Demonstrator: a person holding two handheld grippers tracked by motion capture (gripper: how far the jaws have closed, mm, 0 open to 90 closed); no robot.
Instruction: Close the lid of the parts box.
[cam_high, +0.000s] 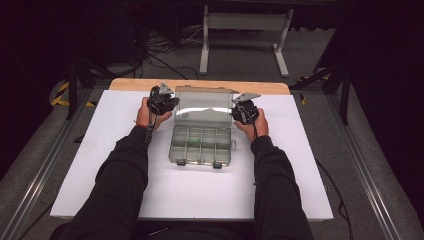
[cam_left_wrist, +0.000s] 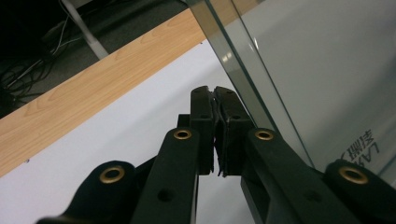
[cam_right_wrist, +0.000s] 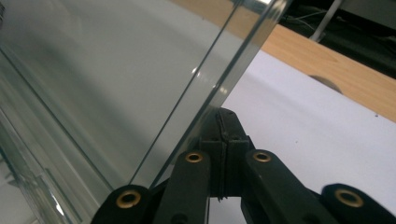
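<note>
left hand (cam_high: 144, 113): grips the left gripper from behind at the left side of the box; the forearm in a dark sleeve comes up from the bottom of the high view.
left gripper (cam_high: 162, 101): held just beside the left edge of the raised lid, with its grey three-cornered plate on top. in the left gripper view (cam_left_wrist: 214, 109) its two black jaws are pressed together with nothing between them, clenched and empty, and their right side lies just against the lid's left edge; whether they truly touch it i cannot tell.
box (cam_high: 201, 144): a clear plastic compartment box, open, lying in the middle of the white board, between the two hands. its tray is split into small cells, something small and green lies in one near the middle, and two dark latches sit on its near edge.
lid (cam_high: 204, 104): clear, hinged at the far side of the tray and standing up tilted, between the two grippers. it shows large at the right in the left gripper view (cam_left_wrist: 327, 70), with printed marks low down, and large at the left in the right gripper view (cam_right_wrist: 116, 79).
right gripper (cam_high: 244, 111): held just beside the lid's right edge. in the right gripper view (cam_right_wrist: 219, 114) its jaws are clenched on nothing, their tips right at the lid's edge.
right hand (cam_high: 256, 125): wraps the right gripper, beside the box's right side.
white board (cam_high: 305, 165): covers most of the table.
wooden tabletop (cam_high: 140, 84): a bare strip shows along the far edge.
</note>
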